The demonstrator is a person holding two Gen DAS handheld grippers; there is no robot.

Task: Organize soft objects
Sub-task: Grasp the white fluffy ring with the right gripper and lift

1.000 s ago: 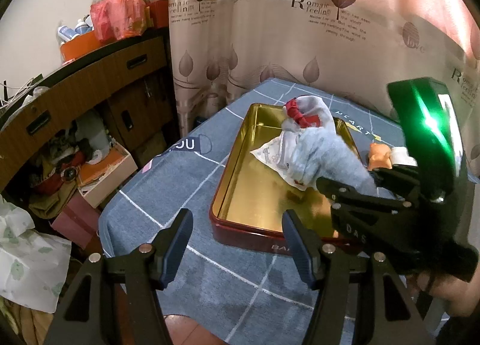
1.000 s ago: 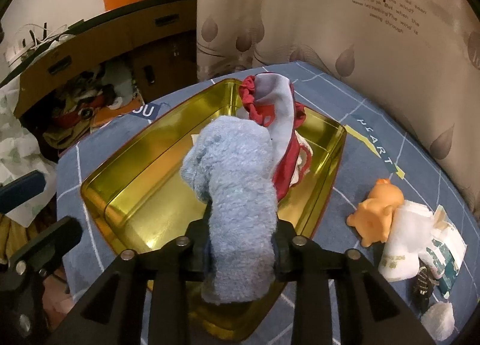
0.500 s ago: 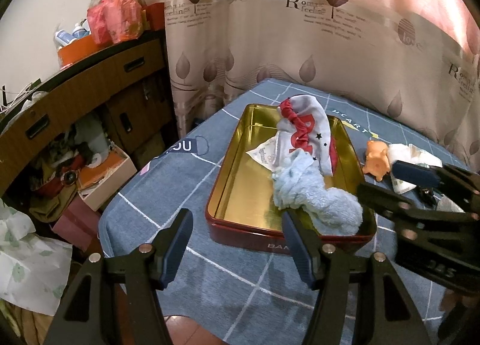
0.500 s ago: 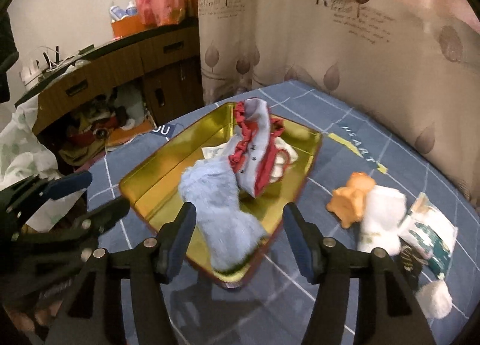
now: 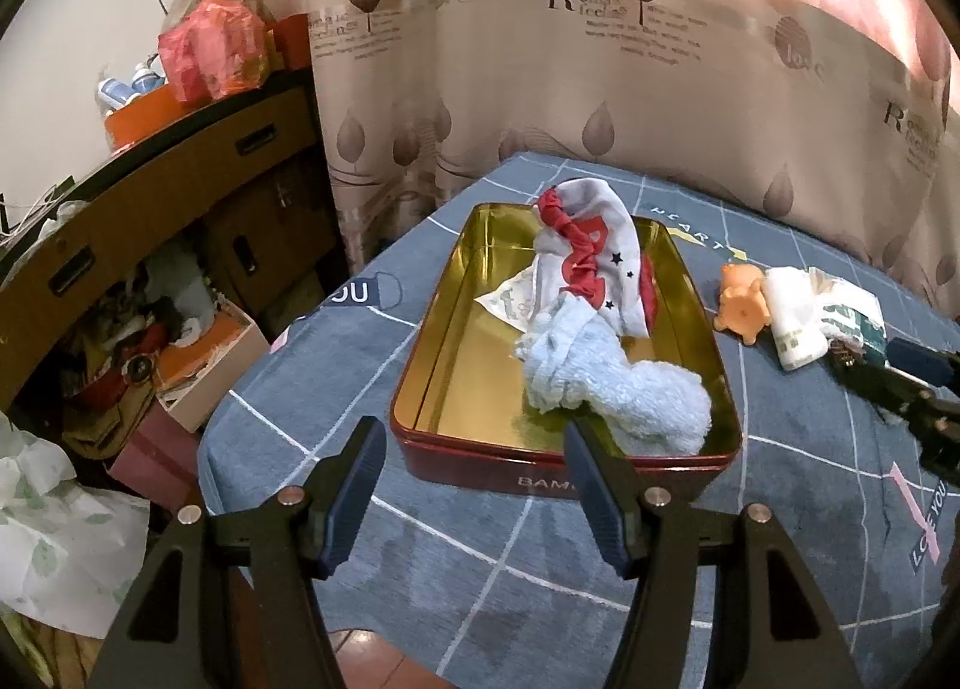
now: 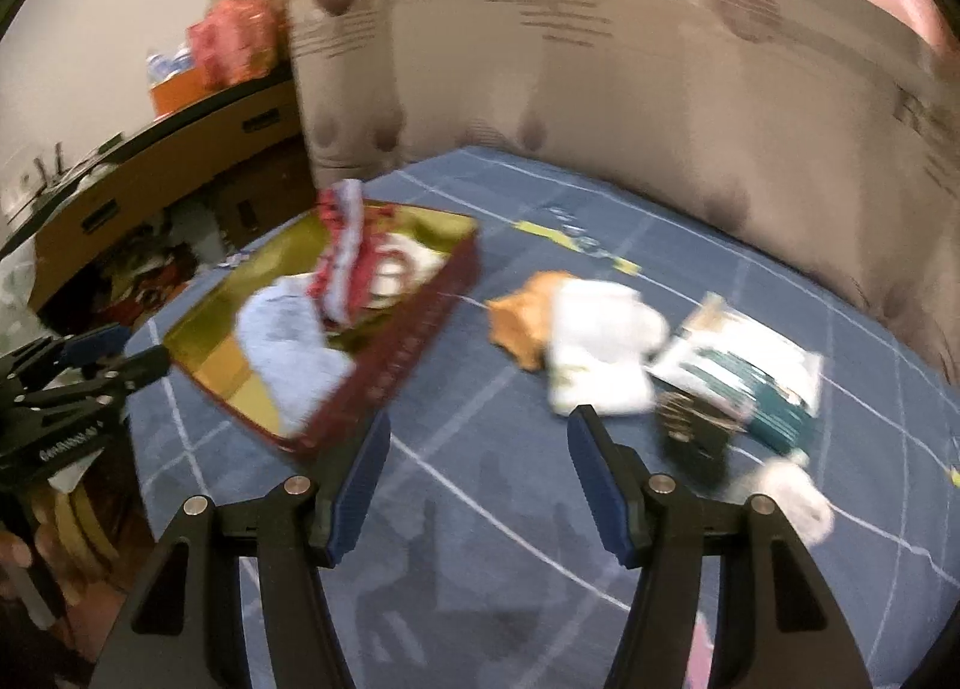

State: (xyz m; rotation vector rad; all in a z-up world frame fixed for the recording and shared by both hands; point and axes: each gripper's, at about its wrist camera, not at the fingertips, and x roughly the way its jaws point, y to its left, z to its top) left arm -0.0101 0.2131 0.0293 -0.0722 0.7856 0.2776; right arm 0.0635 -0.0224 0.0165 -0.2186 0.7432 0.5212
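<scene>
A second ago the right gripper [image 6: 479,488] clamps the fluffy blue sock [image 5: 624,389] above the gold tin [image 5: 444,329]; now its jaws stand apart with nothing between them. The sock lies in the tin's near right corner, its cuff against the white-and-red sock [image 5: 591,263]. The gripper is out of the tin, over the blue cloth [image 6: 480,539] to the right, near the orange toy [image 6: 519,317], the white roll [image 6: 594,353] and the green-and-white packet [image 6: 744,371]. In the left wrist view only its tips show at the right edge, and the tin is unobstructed.
</scene>
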